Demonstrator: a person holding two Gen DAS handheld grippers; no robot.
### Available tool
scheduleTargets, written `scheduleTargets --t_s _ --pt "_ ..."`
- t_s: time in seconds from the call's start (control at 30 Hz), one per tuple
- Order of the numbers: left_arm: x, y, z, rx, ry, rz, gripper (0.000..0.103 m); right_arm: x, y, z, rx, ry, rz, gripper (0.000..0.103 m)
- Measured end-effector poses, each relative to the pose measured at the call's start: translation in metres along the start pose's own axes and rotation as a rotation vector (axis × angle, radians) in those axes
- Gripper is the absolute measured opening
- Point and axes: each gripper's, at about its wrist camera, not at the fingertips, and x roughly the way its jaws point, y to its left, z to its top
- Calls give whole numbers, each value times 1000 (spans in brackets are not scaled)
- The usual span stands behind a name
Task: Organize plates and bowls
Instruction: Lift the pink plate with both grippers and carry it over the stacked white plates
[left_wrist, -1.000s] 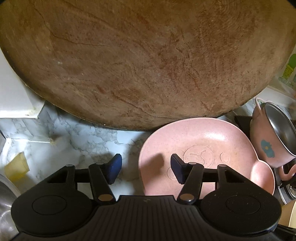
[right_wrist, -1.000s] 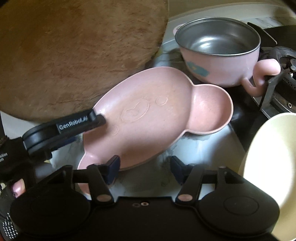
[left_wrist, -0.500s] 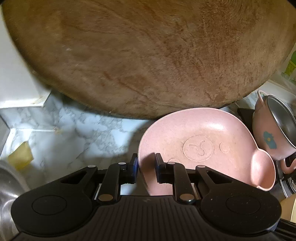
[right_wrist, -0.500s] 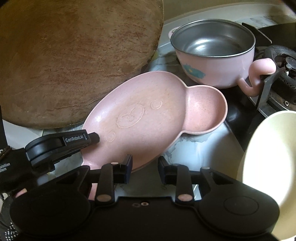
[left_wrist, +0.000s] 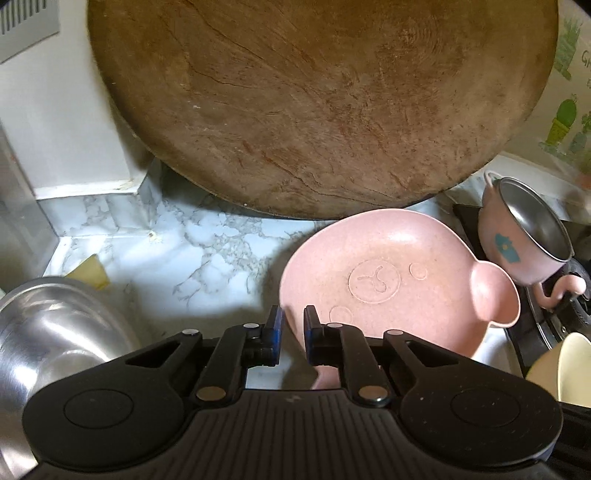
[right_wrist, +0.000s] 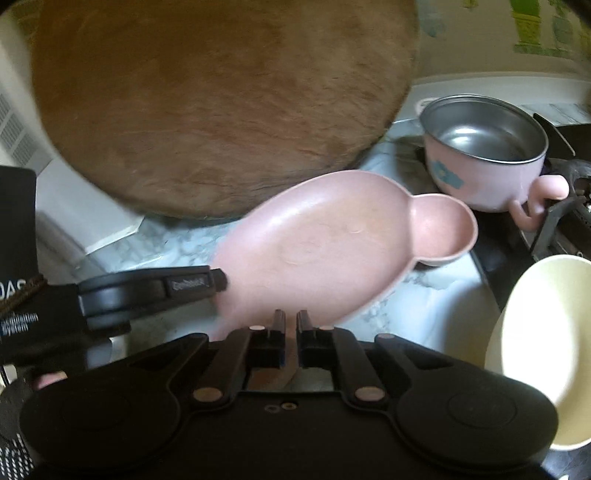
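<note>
A pink bear-shaped plate with a round ear compartment is held tilted above the marble counter; it also shows in the right wrist view. My left gripper is shut on the plate's near rim. My right gripper is shut on the plate's near edge too. The left gripper's body shows at the plate's left side in the right wrist view. A pink bowl with a steel lining stands to the right; the left wrist view shows it too.
A large round wooden board leans against the wall behind the plate. A cream bowl sits at the right. A steel basin is at the left. A stove grate lies at the right. The marble counter is below.
Both grippers closed from open onto the pink plate's edge. The plate has lifted and tilted off the counter, and both views have pulled back.
</note>
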Motion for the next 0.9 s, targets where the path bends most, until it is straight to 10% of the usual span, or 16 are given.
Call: scheduleTargets --t_s 0.4,0.5,0.6,0.9 --pt "-11 3 0 56 -43 1 15 -20 -21 -7 45 46 -32 24" --pt "-2 2 5 50 -41 -10 32 -19 -24 -2 93 24 -27 55" --pt "5 1 10 43 -66 0 73 -15 -23 5 126 13 -32 72" --pt "39 -4 29 60 -35 14 75 11 -17 20 164 50 -100 70"
